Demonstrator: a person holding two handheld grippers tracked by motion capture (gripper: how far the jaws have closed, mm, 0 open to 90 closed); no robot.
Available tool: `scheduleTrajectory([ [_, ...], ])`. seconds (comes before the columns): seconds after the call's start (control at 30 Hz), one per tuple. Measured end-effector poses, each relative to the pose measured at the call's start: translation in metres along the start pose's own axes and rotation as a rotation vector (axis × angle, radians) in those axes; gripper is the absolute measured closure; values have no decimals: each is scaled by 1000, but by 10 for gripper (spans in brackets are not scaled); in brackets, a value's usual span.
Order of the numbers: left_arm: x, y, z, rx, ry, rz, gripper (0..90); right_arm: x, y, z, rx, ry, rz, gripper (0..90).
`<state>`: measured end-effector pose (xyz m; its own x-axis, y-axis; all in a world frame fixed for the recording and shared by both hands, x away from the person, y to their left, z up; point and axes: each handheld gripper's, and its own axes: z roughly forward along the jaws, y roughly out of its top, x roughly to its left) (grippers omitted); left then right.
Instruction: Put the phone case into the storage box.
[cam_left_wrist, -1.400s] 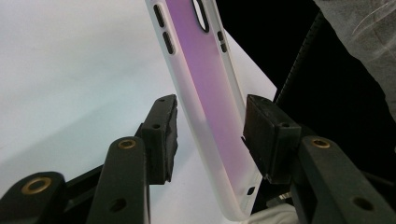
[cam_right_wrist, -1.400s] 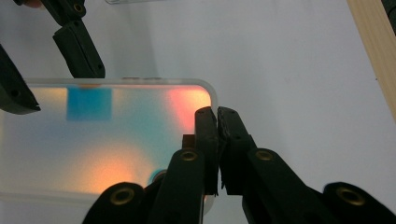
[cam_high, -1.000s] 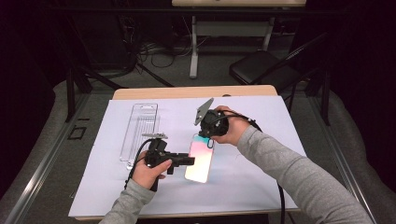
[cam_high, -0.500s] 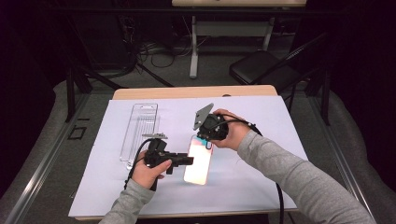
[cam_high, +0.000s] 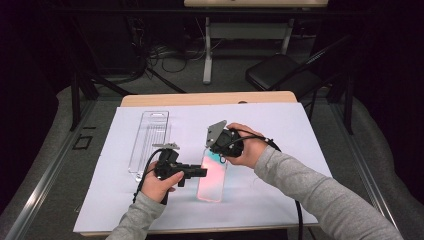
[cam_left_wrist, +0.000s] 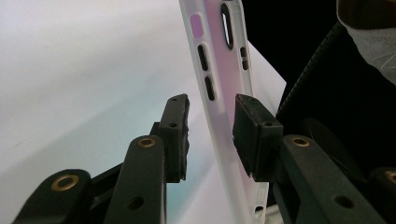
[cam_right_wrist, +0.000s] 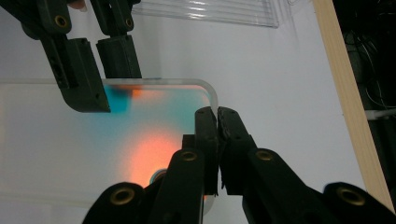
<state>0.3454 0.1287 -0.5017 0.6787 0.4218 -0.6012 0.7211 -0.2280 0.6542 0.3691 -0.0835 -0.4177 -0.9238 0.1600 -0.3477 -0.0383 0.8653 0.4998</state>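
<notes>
A translucent phone case (cam_high: 211, 182), pink fading to teal, stands tilted on edge over the white sheet. My right gripper (cam_high: 218, 151) is shut on its upper rim; in the right gripper view its jaws (cam_right_wrist: 217, 114) pinch the thin rounded corner of the case (cam_right_wrist: 154, 135). My left gripper (cam_high: 202, 172) reaches in from the left at the case's side edge. In the left gripper view the case's side wall (cam_left_wrist: 212, 51) with its button cut-outs runs between the two jaws (cam_left_wrist: 211, 135). They have just been closing, and a slim gap still shows at the left pad (cam_left_wrist: 180, 135).
A clear plastic package shell (cam_high: 149, 142) lies on the white sheet (cam_high: 280, 130) to the left. The wooden table edge (cam_high: 200, 98) runs along the back. Beyond it are a black chair (cam_high: 280, 75) and loose cables on the floor.
The right hand has brought the case slightly down and to the left, toward the left gripper. The left hand has kept its place.
</notes>
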Motion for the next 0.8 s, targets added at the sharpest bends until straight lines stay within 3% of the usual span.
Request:
scheduleTrajectory([
  [0.8,0,-1,-1,5,-15,-42,760,8,3,3,-6,8,-22,879],
])
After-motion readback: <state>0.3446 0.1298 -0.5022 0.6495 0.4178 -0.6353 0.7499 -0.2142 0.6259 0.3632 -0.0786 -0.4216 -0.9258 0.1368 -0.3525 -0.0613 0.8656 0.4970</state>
